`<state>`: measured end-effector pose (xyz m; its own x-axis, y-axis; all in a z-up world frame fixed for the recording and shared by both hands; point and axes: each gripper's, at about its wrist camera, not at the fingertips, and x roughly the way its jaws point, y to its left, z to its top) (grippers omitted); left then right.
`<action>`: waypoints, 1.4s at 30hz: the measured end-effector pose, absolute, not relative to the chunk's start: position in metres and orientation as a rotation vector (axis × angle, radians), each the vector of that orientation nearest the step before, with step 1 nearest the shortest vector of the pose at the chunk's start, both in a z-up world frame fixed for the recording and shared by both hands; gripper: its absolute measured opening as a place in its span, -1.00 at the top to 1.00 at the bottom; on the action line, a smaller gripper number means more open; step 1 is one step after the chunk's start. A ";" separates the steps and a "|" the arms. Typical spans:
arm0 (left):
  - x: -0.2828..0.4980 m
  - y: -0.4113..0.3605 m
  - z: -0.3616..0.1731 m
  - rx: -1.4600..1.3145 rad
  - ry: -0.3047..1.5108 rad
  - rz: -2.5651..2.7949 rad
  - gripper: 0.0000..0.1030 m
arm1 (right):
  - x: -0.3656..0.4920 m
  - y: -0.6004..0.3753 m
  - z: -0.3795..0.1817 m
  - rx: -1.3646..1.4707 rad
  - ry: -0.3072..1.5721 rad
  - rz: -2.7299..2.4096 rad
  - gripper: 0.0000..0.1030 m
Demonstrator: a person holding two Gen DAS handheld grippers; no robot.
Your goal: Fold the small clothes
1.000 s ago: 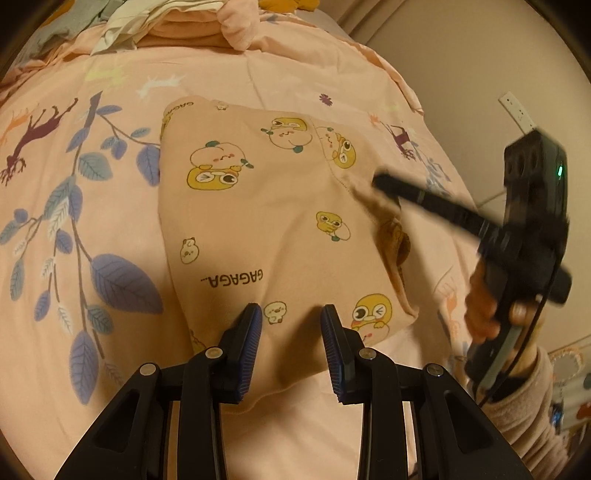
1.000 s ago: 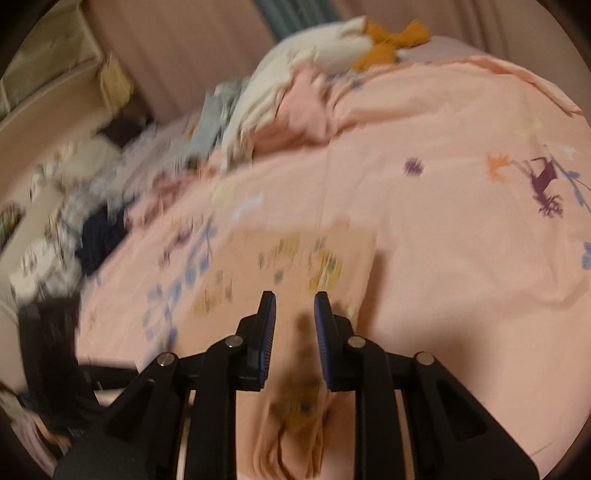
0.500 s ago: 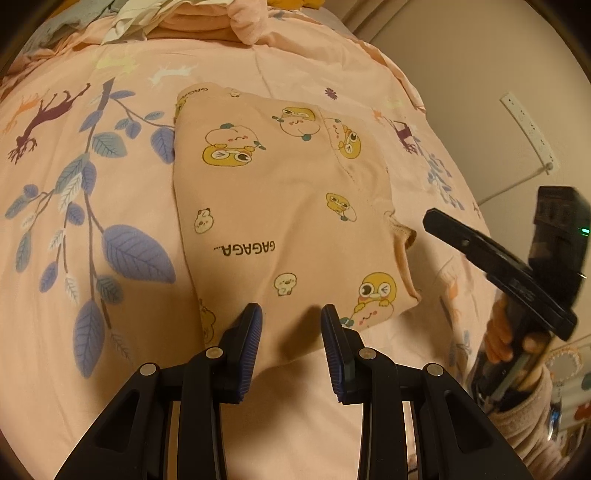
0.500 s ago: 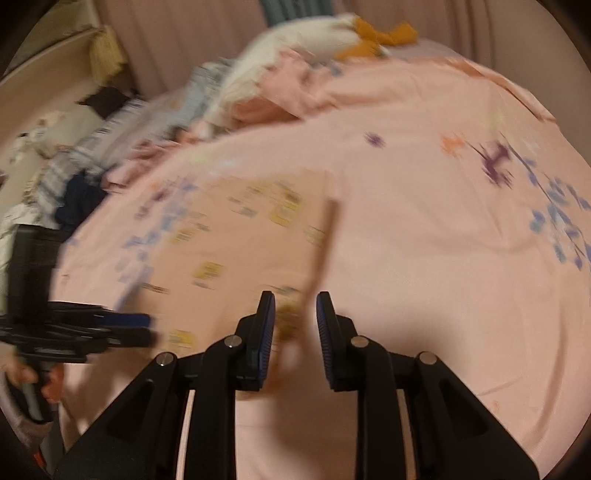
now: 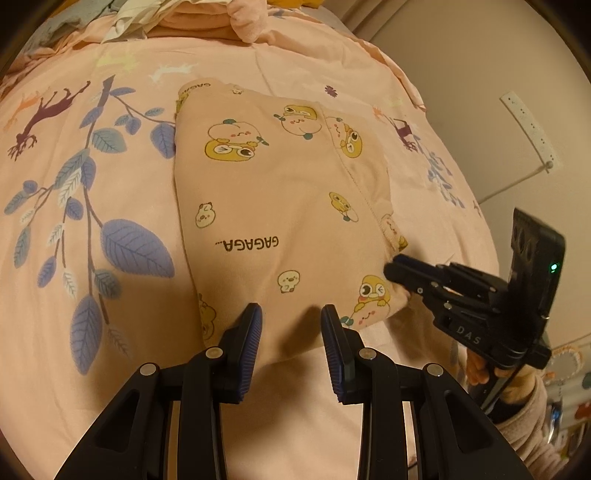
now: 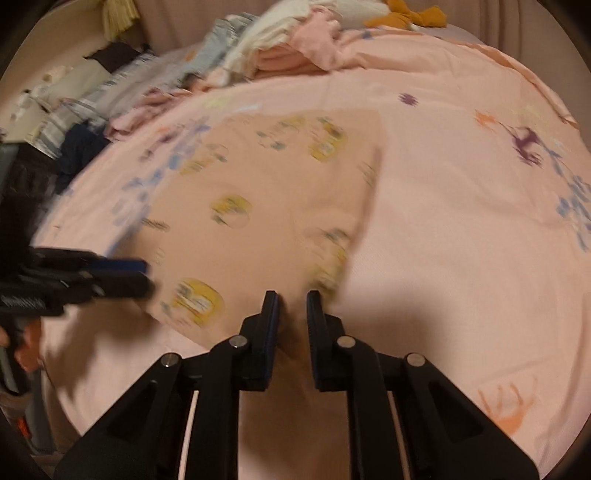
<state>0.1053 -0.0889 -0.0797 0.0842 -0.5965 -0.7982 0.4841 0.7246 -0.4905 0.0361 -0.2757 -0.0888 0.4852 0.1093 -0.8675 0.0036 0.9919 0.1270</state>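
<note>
A small peach garment (image 5: 280, 206) printed with yellow cartoon figures and "GAGAGA" lies folded flat on the pink bedspread (image 5: 92, 332). My left gripper (image 5: 291, 332) is open and empty, its fingers just above the garment's near edge. My right gripper (image 6: 291, 317) is open and empty at the garment's near right corner (image 6: 325, 273). In the left wrist view the right gripper (image 5: 397, 271) reaches in from the right, its tips at that corner. In the blurred right wrist view the garment (image 6: 258, 206) fills the middle and the left gripper (image 6: 142, 275) enters from the left.
A pile of loose clothes (image 5: 192, 18) lies at the far end of the bed, also in the right wrist view (image 6: 288, 44). More clothes (image 6: 85, 107) lie beside the bed at the left. A wall with a power strip (image 5: 528, 129) stands to the right.
The right gripper let go of the flap it carried over the garment, swung out to the right, then came back to the near right corner. The garment now lies folded.
</note>
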 end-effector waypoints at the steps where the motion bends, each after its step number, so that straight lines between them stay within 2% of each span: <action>1: 0.105 -0.088 -0.080 -0.112 1.250 -0.808 0.40 | 0.033 -0.279 -0.089 0.131 1.064 0.062 0.66; 10: 0.095 -0.077 -0.081 -0.112 1.261 -0.822 0.40 | 0.015 -0.280 -0.083 0.177 1.012 0.046 0.61; 15: 0.087 -0.054 -0.076 -0.154 1.264 -0.832 0.40 | 0.002 -0.294 -0.082 0.315 0.977 0.063 0.57; 16: 0.087 -0.050 -0.076 -0.171 1.266 -0.827 0.40 | 0.000 -0.299 -0.082 0.359 0.967 0.075 0.48; 18: 0.092 -0.040 -0.075 -0.212 1.264 -0.801 0.39 | -0.003 -0.305 -0.084 0.445 0.954 0.088 0.11; 19: 0.094 -0.037 -0.075 -0.221 1.262 -0.784 0.26 | -0.004 -0.311 -0.086 0.509 0.941 0.089 -0.11; 20: 0.098 -0.032 -0.076 -0.237 1.258 -0.761 0.03 | -0.005 -0.314 -0.087 0.551 0.931 0.093 -0.15; 22: 0.106 -0.023 -0.079 -0.303 1.262 -0.733 -0.12 | -0.005 -0.321 -0.090 0.652 0.911 0.109 -0.16; 27: 0.121 -0.014 -0.085 -0.404 1.277 -0.730 -0.12 | -0.001 -0.331 -0.099 0.843 0.878 0.141 -0.33; 28: 0.124 -0.014 -0.088 -0.429 1.286 -0.733 -0.15 | -0.001 -0.332 -0.100 0.867 0.874 0.142 -0.41; 29: 0.127 -0.014 -0.089 -0.449 1.292 -0.732 -0.28 | 0.000 -0.333 -0.101 0.886 0.871 0.144 -0.47; 31: 0.135 -0.013 -0.092 -0.509 1.302 -0.734 -0.41 | 0.002 -0.335 -0.104 0.932 0.866 0.145 -0.50; 42: 0.171 -0.030 -0.101 -0.696 1.323 -0.790 -0.41 | 0.031 -0.343 -0.108 0.946 0.886 0.175 -0.56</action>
